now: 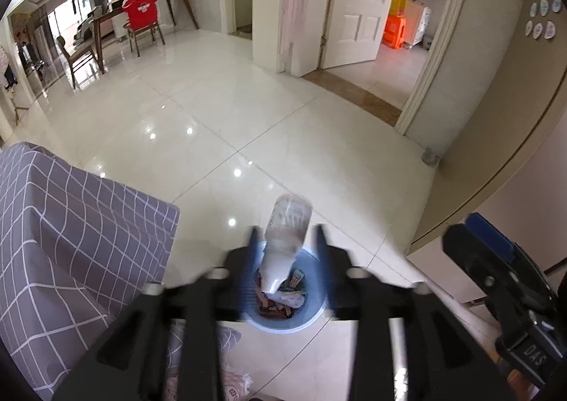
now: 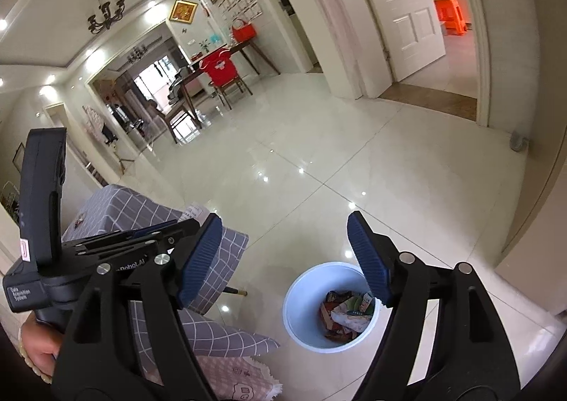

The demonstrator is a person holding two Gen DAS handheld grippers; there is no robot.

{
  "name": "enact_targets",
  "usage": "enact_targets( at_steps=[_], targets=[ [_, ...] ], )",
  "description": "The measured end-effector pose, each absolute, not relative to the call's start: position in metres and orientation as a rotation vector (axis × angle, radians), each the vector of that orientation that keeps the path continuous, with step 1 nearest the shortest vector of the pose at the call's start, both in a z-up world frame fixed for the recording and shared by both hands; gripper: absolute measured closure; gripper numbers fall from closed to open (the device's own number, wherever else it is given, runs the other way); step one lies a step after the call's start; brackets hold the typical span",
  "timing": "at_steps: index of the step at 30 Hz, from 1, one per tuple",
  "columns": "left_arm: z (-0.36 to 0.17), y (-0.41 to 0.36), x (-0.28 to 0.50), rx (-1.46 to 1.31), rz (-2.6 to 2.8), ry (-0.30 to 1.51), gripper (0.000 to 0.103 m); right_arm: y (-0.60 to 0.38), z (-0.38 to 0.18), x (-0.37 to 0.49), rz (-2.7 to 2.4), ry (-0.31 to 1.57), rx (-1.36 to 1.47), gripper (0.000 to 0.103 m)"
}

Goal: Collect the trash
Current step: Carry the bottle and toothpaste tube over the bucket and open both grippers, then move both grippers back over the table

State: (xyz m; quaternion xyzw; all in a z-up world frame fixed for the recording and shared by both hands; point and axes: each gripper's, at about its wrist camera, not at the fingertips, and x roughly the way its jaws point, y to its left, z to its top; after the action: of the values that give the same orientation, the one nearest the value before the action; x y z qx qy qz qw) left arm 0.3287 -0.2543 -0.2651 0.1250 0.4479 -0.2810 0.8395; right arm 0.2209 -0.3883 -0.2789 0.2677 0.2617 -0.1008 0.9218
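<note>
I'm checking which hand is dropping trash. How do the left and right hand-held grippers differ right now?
The left hand-held gripper has a plastic bottle neck-down between its fingers, over the pale bin. The right hand-held gripper has nothing between its fingers. The left's fingers stand closer together than the right's, with a small gap on either side of the bottle. Both are open, black with blue pads, and aimed down toward the bin.

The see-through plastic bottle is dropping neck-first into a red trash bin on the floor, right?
Not quite: the trash bin is light blue, not red, as both wrist views show. The rest holds: in the left wrist view the clear plastic bottle sits neck-down over that bin, between the fingers of the left gripper, which do not press on it.
</note>
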Motion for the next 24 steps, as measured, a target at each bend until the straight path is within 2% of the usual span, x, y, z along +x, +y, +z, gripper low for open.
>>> enact_targets(
  at_steps=[1,14,24],
  targets=[
    [-0.264,-0.254,0.329,0.264,-0.58,0.94,0.034,-0.389,-0.279,0.22,-0.207,0.538,0.554,0.03],
    [-0.234,-0.23,0.317,0.253,-0.562,0.861,0.034,-0.368,-0.264,0.224,-0.171,0.548,0.531,0.03],
    [-0.187,-0.159,0.304,0.2,-0.474,0.757,0.034,-0.32,-0.232,0.241,-0.079,0.527,0.472,0.028]
  ],
)
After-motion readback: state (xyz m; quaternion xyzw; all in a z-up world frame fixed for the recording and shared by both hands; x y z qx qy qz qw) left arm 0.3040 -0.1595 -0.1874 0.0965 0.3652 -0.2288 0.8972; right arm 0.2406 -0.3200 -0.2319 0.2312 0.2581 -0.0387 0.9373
